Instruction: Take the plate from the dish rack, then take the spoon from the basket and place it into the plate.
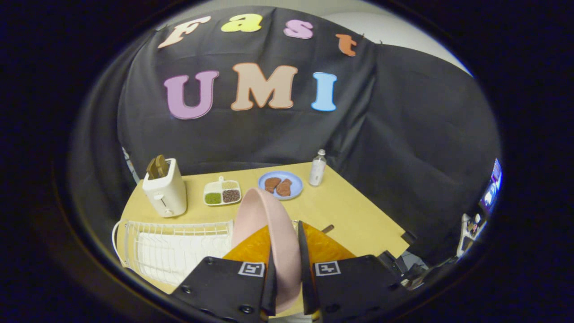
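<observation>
A: What is held by the tool [287, 273]?

B: The pink plate [264, 224] is clamped on edge between its 2 fingers [269, 287], which are closed to a narrow gap with both pads pressed on the plate. The plate is carried upright, its rim rising ahead of the fingers and tilting a little left.

A: Where is it relative to the rack?

B: The white wire dish rack [170, 249] is seen just left of the fingers, low on the counter [354, 215]. The plate appears lifted clear of it, though contact near the rack's right end cannot be ruled out.

A: And the spoon?

B: A basket cannot be made out. An orange thing [327, 246] lies right behind the fingers, and a short dark handle [328, 229] pokes out just beyond it; whether that is the spoon cannot be told.

A: What does the next move turn on?

B: It is judged that the plate must be laid flat, so bare counter to the right of the fingers is favoured. Further back stand a toaster [165, 190], a divided dish [222, 193], a blue plate [281, 185] and a bottle [318, 168], well apart from the tool.
</observation>
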`<state>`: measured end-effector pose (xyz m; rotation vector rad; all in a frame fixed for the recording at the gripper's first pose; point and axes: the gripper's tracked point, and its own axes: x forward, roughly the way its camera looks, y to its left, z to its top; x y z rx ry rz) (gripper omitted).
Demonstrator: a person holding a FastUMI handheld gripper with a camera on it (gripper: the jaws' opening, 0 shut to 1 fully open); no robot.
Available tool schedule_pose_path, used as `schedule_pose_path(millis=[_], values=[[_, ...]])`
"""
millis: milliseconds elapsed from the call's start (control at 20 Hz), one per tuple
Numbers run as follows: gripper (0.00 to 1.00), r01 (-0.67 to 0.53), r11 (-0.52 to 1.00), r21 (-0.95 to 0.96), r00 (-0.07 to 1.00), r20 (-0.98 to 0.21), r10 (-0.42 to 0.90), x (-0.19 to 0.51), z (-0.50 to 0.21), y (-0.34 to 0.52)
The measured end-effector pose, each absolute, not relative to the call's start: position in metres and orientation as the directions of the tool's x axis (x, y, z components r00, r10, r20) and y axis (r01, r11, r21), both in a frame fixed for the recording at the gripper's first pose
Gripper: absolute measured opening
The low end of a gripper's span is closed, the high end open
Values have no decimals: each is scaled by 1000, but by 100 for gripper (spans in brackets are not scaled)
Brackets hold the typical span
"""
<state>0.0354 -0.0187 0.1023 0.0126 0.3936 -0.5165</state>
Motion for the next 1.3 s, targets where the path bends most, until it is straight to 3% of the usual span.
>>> schedule_pose_path(millis=[200, 700, 1300], values=[[26, 582, 812, -41, 745, -373, -553, -4, 76, -58], [26, 695, 716, 64, 620, -558, -552, -49, -50, -99], [27, 704, 607, 370, 668, -635, -388, -45, -138, -115]])
